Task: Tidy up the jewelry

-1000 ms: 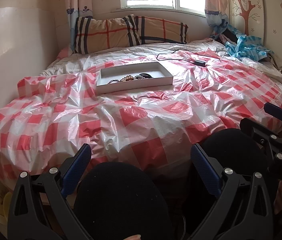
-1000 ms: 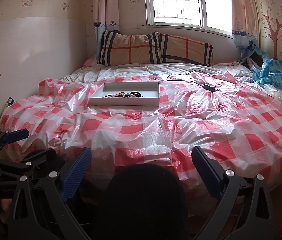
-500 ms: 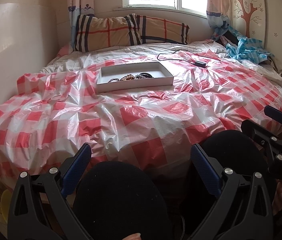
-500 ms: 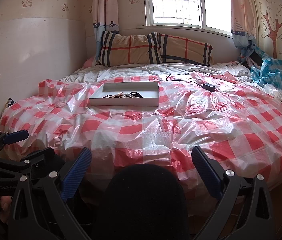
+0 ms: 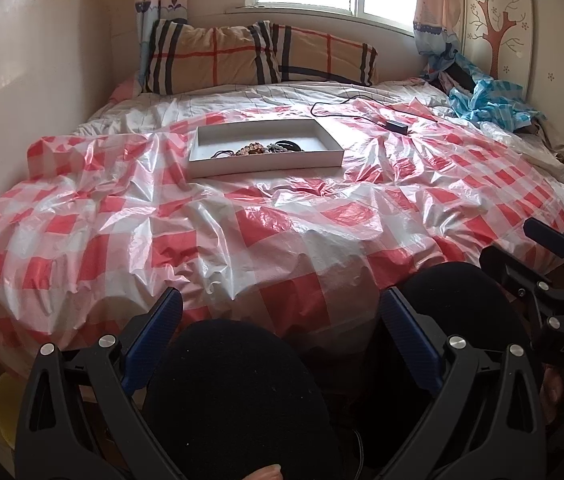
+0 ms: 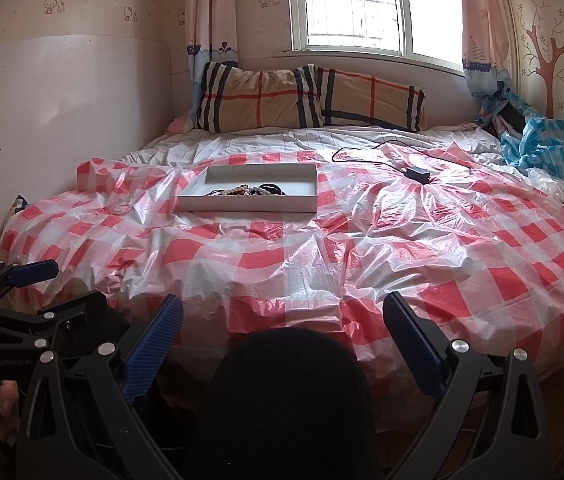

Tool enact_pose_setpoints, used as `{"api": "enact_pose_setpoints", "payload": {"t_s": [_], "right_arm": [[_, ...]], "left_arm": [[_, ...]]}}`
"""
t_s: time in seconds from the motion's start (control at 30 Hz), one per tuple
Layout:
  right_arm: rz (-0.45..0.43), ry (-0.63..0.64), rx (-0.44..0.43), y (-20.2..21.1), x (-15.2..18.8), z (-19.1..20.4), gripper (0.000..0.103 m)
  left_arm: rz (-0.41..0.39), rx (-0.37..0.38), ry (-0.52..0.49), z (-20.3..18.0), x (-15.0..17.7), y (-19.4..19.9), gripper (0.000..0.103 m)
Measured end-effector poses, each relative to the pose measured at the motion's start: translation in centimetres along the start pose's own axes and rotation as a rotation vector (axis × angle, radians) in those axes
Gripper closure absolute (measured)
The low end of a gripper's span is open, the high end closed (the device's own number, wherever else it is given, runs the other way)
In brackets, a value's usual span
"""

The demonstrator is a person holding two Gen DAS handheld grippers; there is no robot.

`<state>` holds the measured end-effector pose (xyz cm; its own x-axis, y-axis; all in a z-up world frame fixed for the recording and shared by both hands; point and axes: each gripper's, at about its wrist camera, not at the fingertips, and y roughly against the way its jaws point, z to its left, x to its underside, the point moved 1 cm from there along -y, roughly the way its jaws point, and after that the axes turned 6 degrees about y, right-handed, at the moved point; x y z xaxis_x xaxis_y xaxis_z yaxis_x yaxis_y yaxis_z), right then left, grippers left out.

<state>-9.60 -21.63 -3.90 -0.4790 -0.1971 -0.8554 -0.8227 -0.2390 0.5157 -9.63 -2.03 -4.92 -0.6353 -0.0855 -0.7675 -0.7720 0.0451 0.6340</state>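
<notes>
Both wrist views have crept a little closer to the bed since a second ago, and nothing on it has shifted.

The left gripper point(image 5: 282, 328) and right gripper point(image 6: 282, 328) hang low at the foot of the bed, each with its blue ribbed pads spread wide and nothing between them. A shallow white rectangular tray point(image 5: 265, 160) point(image 6: 247, 202) lies flat on the crinkled, glossy red-and-white checked plastic sheet point(image 5: 273, 240) point(image 6: 322, 248), well apart from both tools. The jewelry point(image 5: 259, 149) point(image 6: 247, 191) sits in a loose heap against the tray's near wall: brownish beaded strands beside dark rings or bands, though they are too small to sort out. A black cable with an adapter point(image 5: 397, 127) point(image 6: 418, 174) trails on the sheet beyond the tray.
</notes>
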Motion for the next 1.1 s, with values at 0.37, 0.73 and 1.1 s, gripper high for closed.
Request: {"api": "enact_pose_setpoints", "payload": {"t_s": [0.37,0.73,1.1], "right_arm": [[0.003,0.000,0.001,-0.1,0.0,0.1,0.007],[0.003,0.001,0.001,-0.1,0.1,0.0,0.007],[0.005,0.000,0.001,-0.1,0.1,0.0,0.007]], "left_arm": [[-0.007,0.001,-0.024,-0.3,-0.5,0.5,0.008],[-0.003,-0.005,-0.013,-0.2,-0.5,0.4,0.008],[-0.025,-0.024,-0.043,-0.4,-1.0,0.6,0.008]]}}
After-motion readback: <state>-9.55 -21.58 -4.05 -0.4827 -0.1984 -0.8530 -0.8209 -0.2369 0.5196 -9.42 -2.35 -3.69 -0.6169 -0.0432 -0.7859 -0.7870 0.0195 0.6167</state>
